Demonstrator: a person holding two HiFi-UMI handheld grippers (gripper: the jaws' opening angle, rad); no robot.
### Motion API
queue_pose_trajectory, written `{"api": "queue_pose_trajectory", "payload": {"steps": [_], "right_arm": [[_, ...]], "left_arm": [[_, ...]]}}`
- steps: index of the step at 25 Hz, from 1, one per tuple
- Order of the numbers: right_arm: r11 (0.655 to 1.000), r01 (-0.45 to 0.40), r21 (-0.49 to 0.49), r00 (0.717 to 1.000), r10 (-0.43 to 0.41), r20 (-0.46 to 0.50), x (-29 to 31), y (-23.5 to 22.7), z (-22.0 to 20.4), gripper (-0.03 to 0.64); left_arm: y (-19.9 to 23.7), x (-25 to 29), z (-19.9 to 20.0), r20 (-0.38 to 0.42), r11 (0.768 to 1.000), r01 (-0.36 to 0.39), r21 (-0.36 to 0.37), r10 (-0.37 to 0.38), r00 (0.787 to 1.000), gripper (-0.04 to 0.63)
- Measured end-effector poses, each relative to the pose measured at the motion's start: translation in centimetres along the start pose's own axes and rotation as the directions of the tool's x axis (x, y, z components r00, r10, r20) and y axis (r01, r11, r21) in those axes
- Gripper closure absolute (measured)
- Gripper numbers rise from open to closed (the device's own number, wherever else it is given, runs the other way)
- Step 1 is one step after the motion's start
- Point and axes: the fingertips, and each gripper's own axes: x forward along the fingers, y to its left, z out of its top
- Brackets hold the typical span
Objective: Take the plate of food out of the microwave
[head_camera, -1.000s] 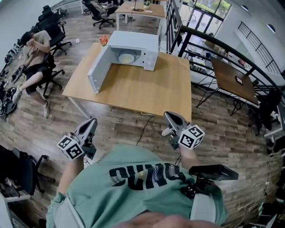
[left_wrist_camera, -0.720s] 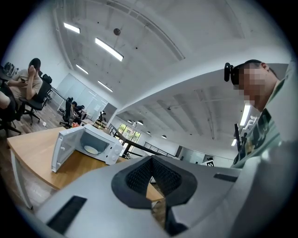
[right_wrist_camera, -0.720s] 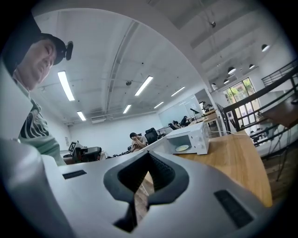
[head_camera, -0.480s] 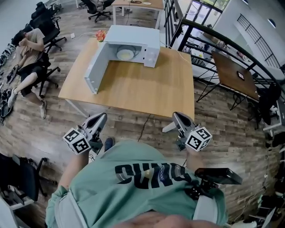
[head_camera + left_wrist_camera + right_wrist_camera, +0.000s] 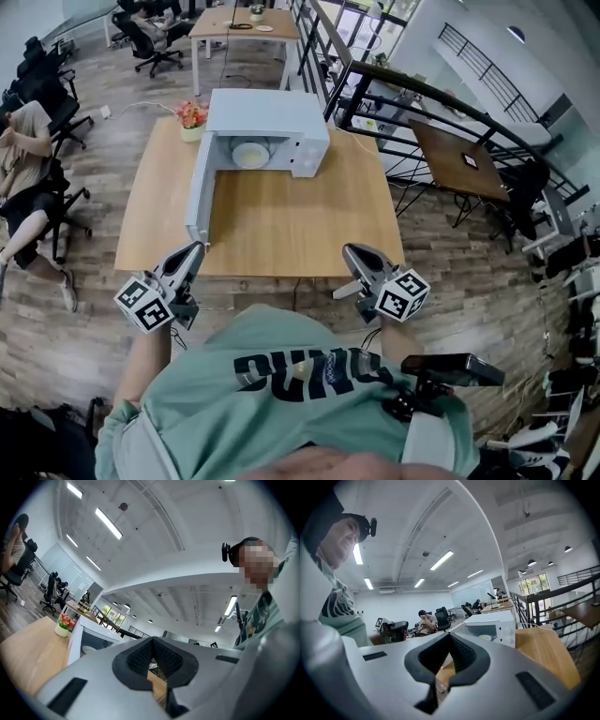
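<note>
A white microwave (image 5: 267, 127) stands at the far end of the wooden table (image 5: 281, 225), its door (image 5: 200, 192) swung wide open to the left. Inside lies a pale plate of food (image 5: 250, 155). My left gripper (image 5: 187, 255) and right gripper (image 5: 352, 253) hang at the table's near edge, far from the microwave, both shut and empty. The left gripper view shows its jaws (image 5: 152, 641) together, with the microwave (image 5: 93, 634) beyond. The right gripper view shows its closed jaws (image 5: 449, 639) and the microwave (image 5: 492, 623) with the plate (image 5: 485, 637).
A pot of red flowers (image 5: 192, 117) sits left of the microwave. A person sits on an office chair (image 5: 23, 178) at the left. A black railing (image 5: 375, 84) and a dark table (image 5: 459, 159) lie to the right, another desk (image 5: 244, 23) behind.
I have stepped closer to the table; its near edge now reaches both grippers. The grippers stay low and shut.
</note>
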Motion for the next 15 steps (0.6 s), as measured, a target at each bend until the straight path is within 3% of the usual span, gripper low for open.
{"api": "queue_pose_trajectory", "payload": {"steps": [6,11,15], "right_arm": [[0.999,-0.019,-0.031,0.998,0.017,-0.064,6.7,2.4,0.0,0.613],[0.999,-0.021,-0.029,0.996,0.018,-0.092,10.0,1.7,0.5,0.613],[0.999,-0.033,-0.004,0.995,0.032,-0.089,11.5,-0.3,0.8,0.614]], "left_arm": [[5.9,-1.8,2.8,0.03,0.999,0.015,-0.032,-0.014,0.999,0.598],[9.3,-1.6,3.0,0.039,0.997,0.018,-0.072,-0.015,0.999,0.598],[10.0,0.4,2.5,0.023,0.998,0.015,-0.064,-0.013,1.0,0.598]]}}
